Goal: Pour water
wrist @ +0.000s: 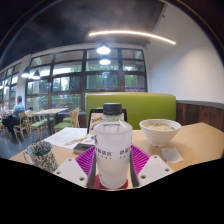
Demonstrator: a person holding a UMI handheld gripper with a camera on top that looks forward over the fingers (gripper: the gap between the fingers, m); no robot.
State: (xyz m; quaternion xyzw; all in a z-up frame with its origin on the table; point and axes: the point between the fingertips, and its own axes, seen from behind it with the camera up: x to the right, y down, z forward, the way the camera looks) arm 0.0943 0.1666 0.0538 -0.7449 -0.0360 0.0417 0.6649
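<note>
A clear plastic water bottle (pixel 112 148) with a dark cap and a white label stands upright between my fingers. My gripper (pixel 112 172) is shut on the bottle, with the magenta pads (pixel 86 160) pressed against its lower sides. Beyond the bottle to the right, a pale ceramic bowl (pixel 160 130) sits on the wooden table (pixel 195 140). The bottle hides the table directly ahead of the fingers.
A small potted plant (pixel 41 155) stands at the left near the fingers. White paper (pixel 68 136) lies behind it, and a small white card (pixel 171 155) lies near the bowl. A green bench (pixel 130 105) backs the table. A person (pixel 16 112) sits far left by the windows.
</note>
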